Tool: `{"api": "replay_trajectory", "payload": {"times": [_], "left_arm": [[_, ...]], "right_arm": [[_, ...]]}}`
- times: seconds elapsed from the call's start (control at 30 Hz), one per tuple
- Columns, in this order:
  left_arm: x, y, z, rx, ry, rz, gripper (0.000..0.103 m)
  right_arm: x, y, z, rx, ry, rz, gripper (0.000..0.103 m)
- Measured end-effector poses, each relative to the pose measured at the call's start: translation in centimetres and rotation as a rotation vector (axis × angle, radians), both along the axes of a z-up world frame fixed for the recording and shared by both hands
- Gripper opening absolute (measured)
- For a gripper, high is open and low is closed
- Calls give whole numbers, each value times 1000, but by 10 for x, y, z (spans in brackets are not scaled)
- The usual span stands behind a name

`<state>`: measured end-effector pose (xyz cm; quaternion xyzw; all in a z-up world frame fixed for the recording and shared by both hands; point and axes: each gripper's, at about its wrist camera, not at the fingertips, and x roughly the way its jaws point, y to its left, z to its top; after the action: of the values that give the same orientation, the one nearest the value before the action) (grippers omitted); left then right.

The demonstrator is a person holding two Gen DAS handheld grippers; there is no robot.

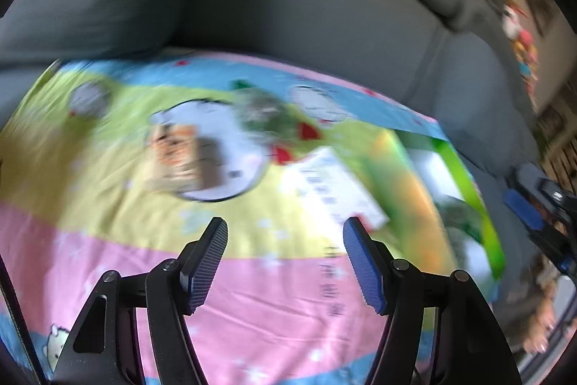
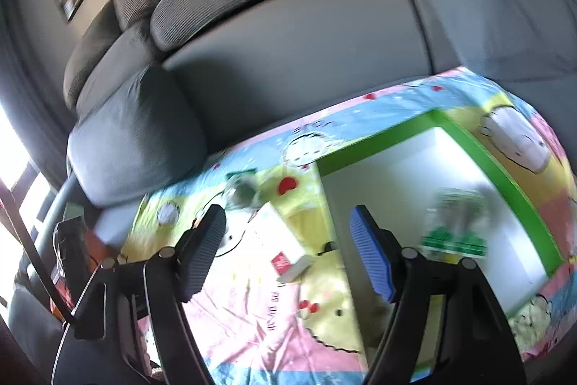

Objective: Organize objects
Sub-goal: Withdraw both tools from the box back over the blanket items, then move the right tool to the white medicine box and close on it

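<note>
Both tools hang tilted downward over a cartoon-printed blanket [image 1: 119, 240] spread on a grey sofa [image 1: 288, 6], and both views are smeared with blur. The left tool [image 1: 285, 262] sits at the bottom centre of its view, its ribbed pads parted with only blanket between them; it has hold of nothing. Above it, left of centre, a small brownish packet [image 1: 176, 154] lies on the blanket, and a white card with print [image 1: 331, 190] lies just up and right of the tool. At the right edge of that view the other tool's blue pad shows, apart from everything.

The right tool [image 2: 288, 251] is likewise parted and holds nothing. The white card [image 2: 277, 240] lies between its fingers in the picture, further off on the blanket. On the right of its view stands a green-rimmed white tray [image 2: 375, 150], with a clear packet bearing a green label [image 2: 454, 222] inside, behind the right finger
</note>
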<state>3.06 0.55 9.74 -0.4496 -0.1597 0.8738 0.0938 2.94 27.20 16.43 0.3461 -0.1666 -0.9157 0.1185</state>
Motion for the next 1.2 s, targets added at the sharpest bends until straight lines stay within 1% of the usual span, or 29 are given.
{"api": "replay_trajectory", "payload": {"times": [0.1, 0.17, 0.2, 0.27, 0.33, 0.4, 0.47, 0.5, 0.6, 0.7, 0.8, 0.9, 1.1, 1.2], "left_arm": [[-1, -17, -20, -27, -32, 64, 67], [-4, -24, -34, -62, -82, 91, 67], [-4, -27, -36, -73, -93, 99, 67], [-5, -35, -37, -97, -89, 120, 67], [-2, -43, -36, -104, -81, 143, 67], [0, -52, -38, -86, -89, 160, 67], [0, -58, -39, -75, -101, 167, 67], [1, -61, -39, -73, -106, 175, 67], [2, -66, -39, -82, -106, 191, 67], [2, -70, -39, -70, -108, 195, 67], [2, -70, -39, -65, -112, 189, 67], [2, -70, -38, -69, -110, 185, 67], [2, -72, -38, -50, -112, 186, 67], [2, -73, -38, -45, -113, 186, 67]], "right_arm": [[-10, -30, -13, 48, -37, 68, 71], [-19, -49, -23, 75, -72, 111, 71], [-23, -55, -27, 85, -80, 126, 71], [-32, -68, -39, 104, -97, 155, 73], [-40, -81, -49, 129, -113, 168, 74], [-51, -94, -64, 188, -146, 164, 74], [-59, -102, -74, 243, -159, 148, 74], [-65, -105, -79, 281, -164, 134, 74], [-76, -113, -92, 351, -189, 115, 74], [-82, -115, -103, 396, -217, 109, 74], [-86, -117, -109, 445, -218, 87, 74], [-89, -117, -112, 464, -220, 78, 74], [-87, -114, -107, 459, -206, 62, 74], [-88, -115, -110, 467, -209, 62, 74]]}}
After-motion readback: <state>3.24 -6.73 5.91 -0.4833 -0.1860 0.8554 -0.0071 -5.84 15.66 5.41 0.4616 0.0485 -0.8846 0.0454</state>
